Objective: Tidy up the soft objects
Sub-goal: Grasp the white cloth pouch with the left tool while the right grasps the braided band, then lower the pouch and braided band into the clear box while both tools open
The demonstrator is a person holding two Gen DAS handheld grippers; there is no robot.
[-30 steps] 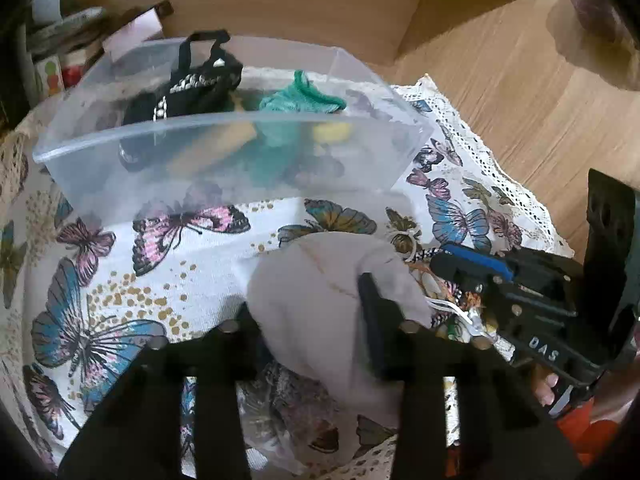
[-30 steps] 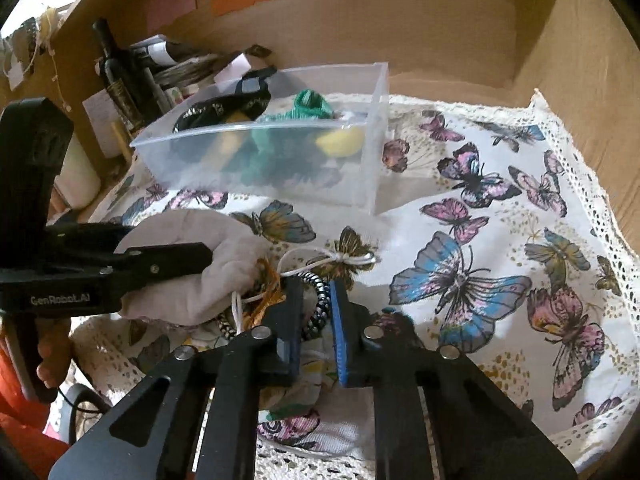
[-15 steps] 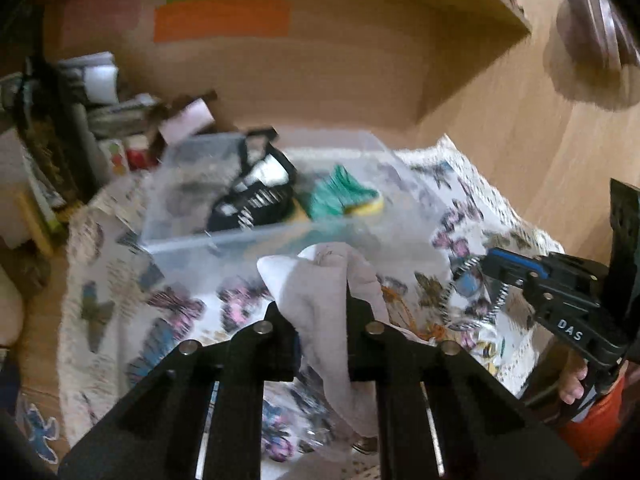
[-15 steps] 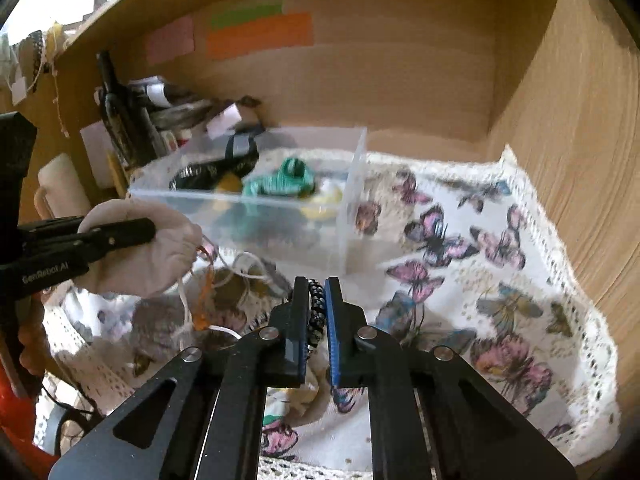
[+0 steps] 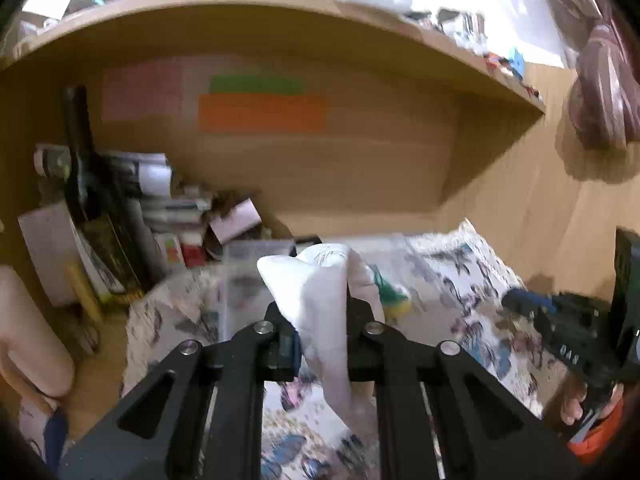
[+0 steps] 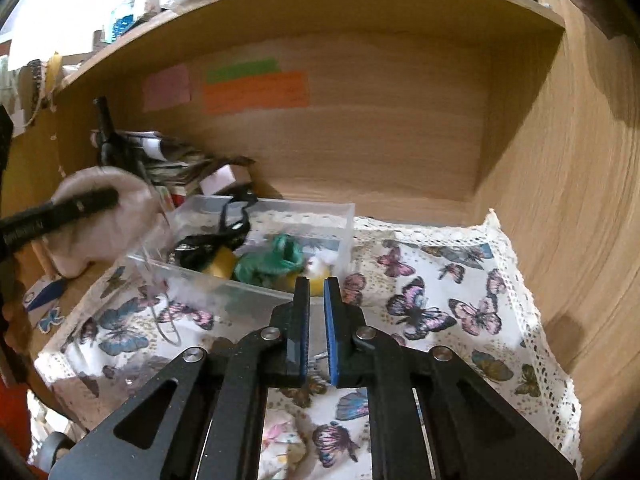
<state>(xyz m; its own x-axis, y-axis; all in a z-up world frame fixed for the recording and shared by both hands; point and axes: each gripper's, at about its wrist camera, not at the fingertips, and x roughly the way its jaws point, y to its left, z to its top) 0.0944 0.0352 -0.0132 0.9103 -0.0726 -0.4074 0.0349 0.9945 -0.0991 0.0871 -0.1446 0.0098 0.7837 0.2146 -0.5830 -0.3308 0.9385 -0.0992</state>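
Note:
My left gripper is shut on a pale grey-white soft cloth pouch and holds it up in the air. The pouch also shows in the right wrist view, left of and above a clear plastic bin. The bin holds a black strappy item, a green knitted piece and yellow soft things. My right gripper hangs over the butterfly cloth just in front of the bin, jaws nearly closed with a narrow gap, nothing visible between them.
A wooden desk nook with a back wall bearing pink, green and orange paper notes. A dark bottle, stacked books and boxes crowd the back left. A wooden side wall bounds the right. A white cord dangles below the pouch.
My left gripper rose higher with the pouch, up level with the bin. The beaded hair tie seen in my right gripper is no longer visible between its jaws; it moved toward the bin.

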